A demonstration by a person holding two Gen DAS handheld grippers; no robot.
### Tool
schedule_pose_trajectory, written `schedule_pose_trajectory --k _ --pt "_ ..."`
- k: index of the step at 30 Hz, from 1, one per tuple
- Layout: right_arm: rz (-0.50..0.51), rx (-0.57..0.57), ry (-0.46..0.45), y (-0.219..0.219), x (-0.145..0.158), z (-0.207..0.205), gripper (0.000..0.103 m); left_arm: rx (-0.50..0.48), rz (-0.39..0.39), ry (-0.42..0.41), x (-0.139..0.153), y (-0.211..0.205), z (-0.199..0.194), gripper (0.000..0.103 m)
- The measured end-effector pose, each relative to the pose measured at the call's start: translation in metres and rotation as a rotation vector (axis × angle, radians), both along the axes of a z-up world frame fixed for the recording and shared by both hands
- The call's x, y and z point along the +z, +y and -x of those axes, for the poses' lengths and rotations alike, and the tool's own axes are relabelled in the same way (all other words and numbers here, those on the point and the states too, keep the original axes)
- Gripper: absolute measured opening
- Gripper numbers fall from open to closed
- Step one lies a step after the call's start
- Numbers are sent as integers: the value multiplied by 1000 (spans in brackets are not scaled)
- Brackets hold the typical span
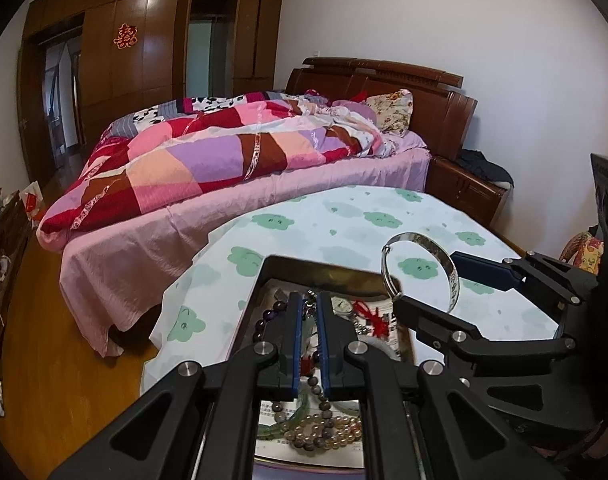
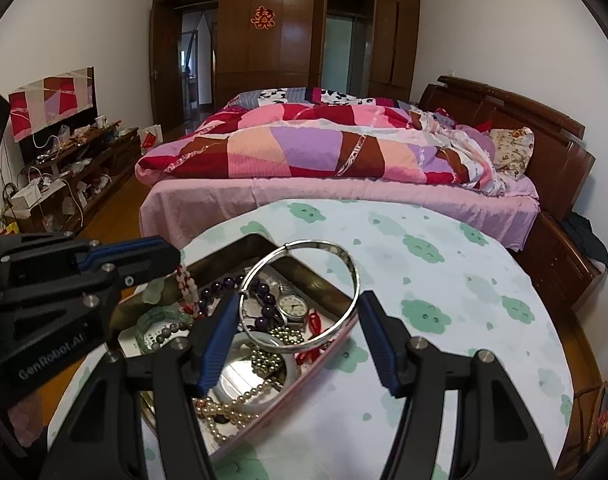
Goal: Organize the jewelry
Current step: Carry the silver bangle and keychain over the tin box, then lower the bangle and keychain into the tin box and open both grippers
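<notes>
An open metal tin [image 2: 224, 248] on the round table holds several pieces: a wristwatch [image 2: 292, 306], purple beads [image 2: 264, 292], a pearl strand [image 2: 240, 400] and a green bracelet [image 2: 156, 320]. My right gripper [image 2: 298, 304] is shut on a silver bangle [image 2: 304, 246], held tilted above the tin's right edge. The left wrist view shows the same bangle [image 1: 454, 276] in the right gripper [image 1: 428, 280]. My left gripper [image 2: 172, 258] is shut on a pink-and-white bead strand [image 2: 188, 288] that hangs over the tin's left side. In its own view the left gripper [image 1: 310, 300] hides most of the strand.
The table wears a white cloth with green clouds [image 2: 424, 280]. A bed with a patchwork quilt [image 2: 304, 148] stands just behind it, with a wooden nightstand [image 2: 560, 256] at the right. A cluttered low cabinet [image 2: 76, 168] lines the left wall.
</notes>
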State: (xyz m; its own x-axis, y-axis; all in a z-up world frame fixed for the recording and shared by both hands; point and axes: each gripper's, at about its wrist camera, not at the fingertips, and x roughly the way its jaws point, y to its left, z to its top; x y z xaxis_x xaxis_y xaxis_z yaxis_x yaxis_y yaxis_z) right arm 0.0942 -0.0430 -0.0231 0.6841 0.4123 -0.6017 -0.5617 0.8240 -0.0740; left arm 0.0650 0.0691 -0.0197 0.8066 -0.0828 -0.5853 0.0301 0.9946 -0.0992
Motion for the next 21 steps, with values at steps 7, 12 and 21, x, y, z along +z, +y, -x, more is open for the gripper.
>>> schedule_pose_trajectory --k 7,12,21 --pt "22 10 19 8 -12 0 63 7 9 33 -14 4 -6 6" --pt "41 14 38 14 -21 -3 63 20 11 67 -28 7 -9 6" --pt "71 40 92 22 -38 -7 64 28 12 129 -50 11 -16 6"
